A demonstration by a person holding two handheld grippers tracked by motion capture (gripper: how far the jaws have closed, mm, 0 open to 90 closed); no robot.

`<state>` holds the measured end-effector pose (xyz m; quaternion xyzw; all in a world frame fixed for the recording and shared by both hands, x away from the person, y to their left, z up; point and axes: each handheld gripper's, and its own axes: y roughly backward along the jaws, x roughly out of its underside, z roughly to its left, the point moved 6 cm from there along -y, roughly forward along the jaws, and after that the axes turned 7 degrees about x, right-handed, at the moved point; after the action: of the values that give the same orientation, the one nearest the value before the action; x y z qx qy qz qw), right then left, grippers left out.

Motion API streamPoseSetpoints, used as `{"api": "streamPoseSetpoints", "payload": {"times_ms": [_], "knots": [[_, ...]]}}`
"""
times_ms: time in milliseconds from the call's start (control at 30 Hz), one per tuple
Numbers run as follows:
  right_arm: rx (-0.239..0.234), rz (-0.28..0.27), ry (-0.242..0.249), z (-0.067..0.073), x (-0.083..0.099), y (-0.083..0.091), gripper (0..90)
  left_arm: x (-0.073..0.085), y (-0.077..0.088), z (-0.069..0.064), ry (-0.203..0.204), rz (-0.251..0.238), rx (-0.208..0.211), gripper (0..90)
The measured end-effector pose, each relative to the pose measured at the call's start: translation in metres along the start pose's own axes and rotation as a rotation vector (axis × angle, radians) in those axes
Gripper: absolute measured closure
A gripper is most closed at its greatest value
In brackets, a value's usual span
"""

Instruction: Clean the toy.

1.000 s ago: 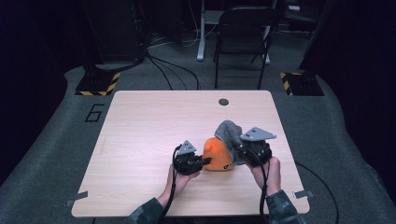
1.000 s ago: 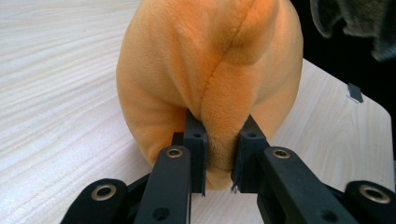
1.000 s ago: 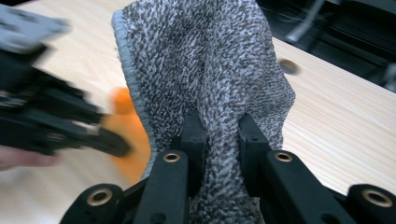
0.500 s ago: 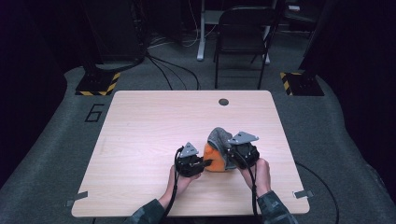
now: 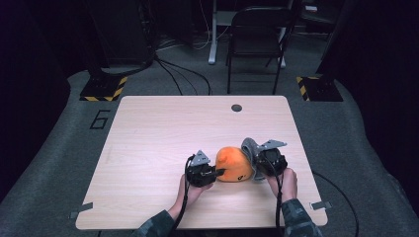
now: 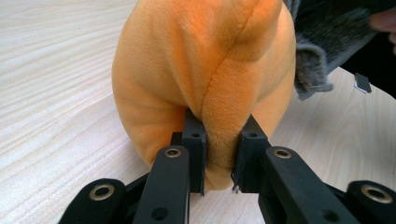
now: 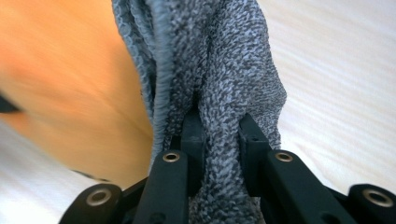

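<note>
An orange plush toy [image 5: 232, 164] lies on the wooden table [image 5: 163, 133] near its front right. My left gripper [image 5: 217, 173] is shut on a fold of the orange plush [image 6: 205, 70] at its left side. A grey knitted cloth [image 5: 248, 150] hangs against the toy's right side. My right gripper [image 5: 257, 165] is shut on that grey cloth [image 7: 224, 93], with the fabric pinched between the two black jaws. In the right gripper view the orange plush [image 7: 70, 79] is blurred at the left behind the cloth.
A small dark round hole [image 5: 236, 107] sits near the table's far edge. A folding chair [image 5: 257, 39] stands beyond the table, with cables and yellow-black floor plates [image 5: 104, 89] around. Tape tabs [image 5: 318, 205] mark the front corners.
My right gripper has moved down and leftward with the grey cloth, bringing it against the plush. The left gripper has kept its place on the toy.
</note>
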<state>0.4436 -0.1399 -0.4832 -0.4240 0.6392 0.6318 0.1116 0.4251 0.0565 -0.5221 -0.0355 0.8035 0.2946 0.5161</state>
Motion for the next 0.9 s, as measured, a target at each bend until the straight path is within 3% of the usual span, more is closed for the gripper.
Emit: {"api": "streamPoseSetpoints", "payload": {"times_ms": [133, 267, 367, 433, 533, 600, 667, 767, 833, 900], "knots": [[0.013, 0.06, -0.021, -0.01, 0.013, -0.017, 76.8, 0.0, 0.0, 0.0, -0.003, 0.0, -0.001, 77.7], [0.014, 0.118, -0.009, -0.017, 0.024, -0.032, 76.8, 0.0, 0.0, 0.001, 0.001, -0.001, 0.001, 77.8], [0.016, 0.081, -0.037, -0.023, 0.014, -0.02, 76.8, 0.0, 0.001, 0.002, -0.002, 0.0, 0.002, 77.8], [0.011, 0.017, -0.044, -0.022, 0.0, -0.001, 76.8, 0.0, 0.001, 0.002, -0.008, 0.003, 0.001, 77.8], [-0.025, -0.103, -0.017, -0.005, -0.025, 0.035, 76.8, 0.0, 0.001, 0.0, -0.015, 0.004, -0.004, 77.8], [-0.051, -0.175, 0.038, 0.015, -0.039, 0.055, 76.7, 0.0, 0.001, 0.0, -0.023, 0.01, -0.006, 77.8], [-0.07, -0.211, 0.096, 0.039, -0.046, 0.062, 76.7, 0.0, 0.001, 0.0, -0.023, 0.009, -0.005, 77.8], [-0.075, -0.164, 0.16, 0.062, -0.042, 0.047, 76.8, 0.001, 0.001, 0.001, -0.02, 0.008, -0.008, 77.8], [-0.065, -0.142, 0.139, 0.061, -0.036, 0.033, 76.8, 0.002, 0.0, 0.001, -0.015, 0.013, -0.002, 77.8], [-0.071, -0.133, 0.113, 0.051, -0.032, 0.029, 76.8, 0.002, -0.001, 0.0, -0.032, 0.016, -0.008, 77.8]]}}
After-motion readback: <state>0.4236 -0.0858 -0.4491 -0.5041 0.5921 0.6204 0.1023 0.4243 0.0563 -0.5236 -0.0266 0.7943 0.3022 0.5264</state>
